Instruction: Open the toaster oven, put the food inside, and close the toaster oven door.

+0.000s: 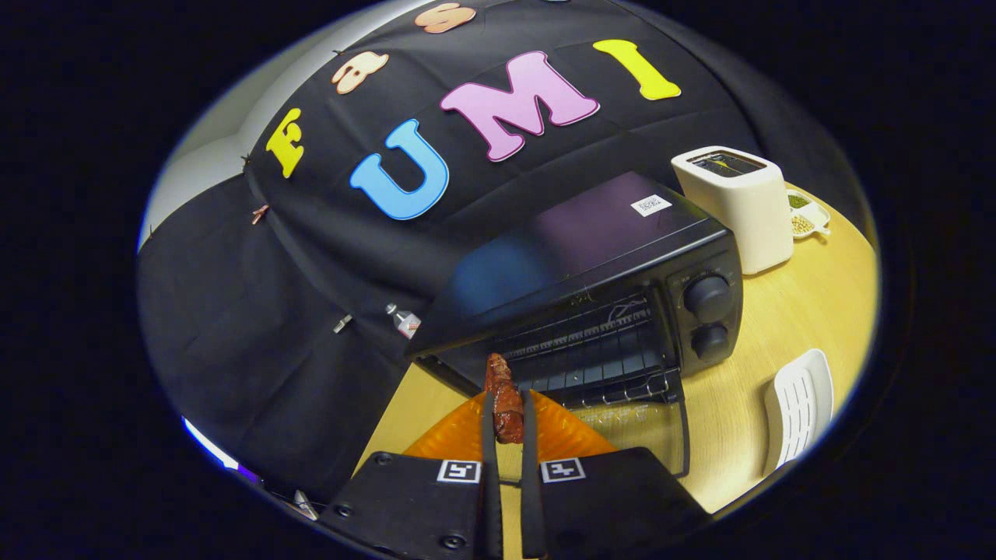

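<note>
A black toaster oven [599, 257] stands on the wooden table just ahead of my fingers, its glass door [646, 424] folded down flat and the wire rack [599, 350] inside exposed. My gripper [507, 400] is shut on a reddish-brown piece of food [504, 397], a sausage-like strip that sticks up between the fingers. The food's tip hangs in front of the oven's opening, near its left side. Two round knobs [708, 297] sit on the oven's right panel.
A white pop-up toaster [739, 206] stands beyond the oven to the right, with a small dish of green bits [805, 214] behind it. A white slotted rack [797, 408] lies at the table's right. An orange plate [459, 435] lies under my fingers.
</note>
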Demonstrator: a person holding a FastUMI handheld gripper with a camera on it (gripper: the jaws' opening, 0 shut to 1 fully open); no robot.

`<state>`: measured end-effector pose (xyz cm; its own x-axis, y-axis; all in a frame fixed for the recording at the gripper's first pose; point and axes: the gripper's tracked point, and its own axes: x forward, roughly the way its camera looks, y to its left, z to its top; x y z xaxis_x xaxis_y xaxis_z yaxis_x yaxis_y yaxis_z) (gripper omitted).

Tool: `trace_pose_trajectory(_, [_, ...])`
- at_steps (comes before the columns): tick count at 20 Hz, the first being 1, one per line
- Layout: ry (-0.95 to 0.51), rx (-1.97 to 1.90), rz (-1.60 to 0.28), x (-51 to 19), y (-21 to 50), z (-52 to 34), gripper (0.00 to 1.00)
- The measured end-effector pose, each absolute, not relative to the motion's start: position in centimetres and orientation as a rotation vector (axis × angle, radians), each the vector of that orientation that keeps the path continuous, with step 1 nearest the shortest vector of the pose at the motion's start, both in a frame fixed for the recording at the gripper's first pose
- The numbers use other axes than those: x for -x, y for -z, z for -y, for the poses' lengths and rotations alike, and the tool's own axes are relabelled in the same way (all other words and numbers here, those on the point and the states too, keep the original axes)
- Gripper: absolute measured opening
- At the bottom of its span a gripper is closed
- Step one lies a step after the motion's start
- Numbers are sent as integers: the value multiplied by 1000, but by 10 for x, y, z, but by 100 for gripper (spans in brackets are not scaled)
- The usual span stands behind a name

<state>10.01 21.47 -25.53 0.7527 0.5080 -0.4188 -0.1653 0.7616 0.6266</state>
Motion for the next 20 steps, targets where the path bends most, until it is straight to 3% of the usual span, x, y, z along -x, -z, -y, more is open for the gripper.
trace_pose_trajectory(8, [-300, -639, -505, -164, 279, -213, 14])
trace_pose_trajectory(20, [-251, -531, -517, -192, 320, -211, 15])
